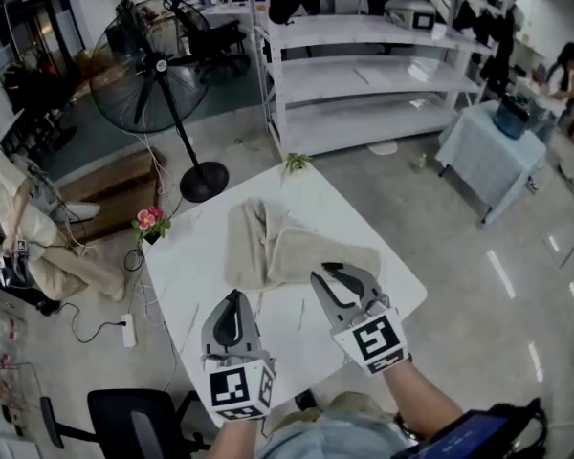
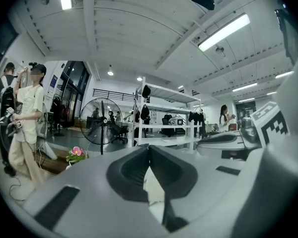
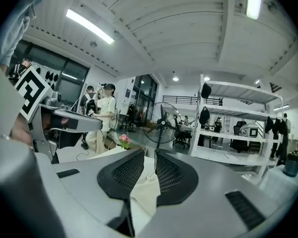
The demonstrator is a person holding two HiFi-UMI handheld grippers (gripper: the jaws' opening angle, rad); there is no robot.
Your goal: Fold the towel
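Note:
A beige towel [image 1: 277,247] lies bunched in the middle of the white table [image 1: 196,266], one ridge running toward each gripper. In the head view my left gripper [image 1: 235,296] meets the towel's near left end. Its jaws are closed together in the left gripper view [image 2: 148,148], with pale cloth [image 2: 151,185] showing just below them. My right gripper [image 1: 323,273] sits at the towel's near right end. In the right gripper view [image 3: 149,155] its jaws stand a narrow slot apart, with cream cloth [image 3: 146,187] bunched between and under them. Both point level across the table.
A small pot of pink flowers [image 1: 149,222] stands at the table's left corner and a small green plant [image 1: 296,163] at the far corner. Beyond are a standing fan [image 1: 163,75], white shelving [image 1: 364,75] and a cloth-covered table [image 1: 488,151]. A black chair [image 1: 124,419] is near left.

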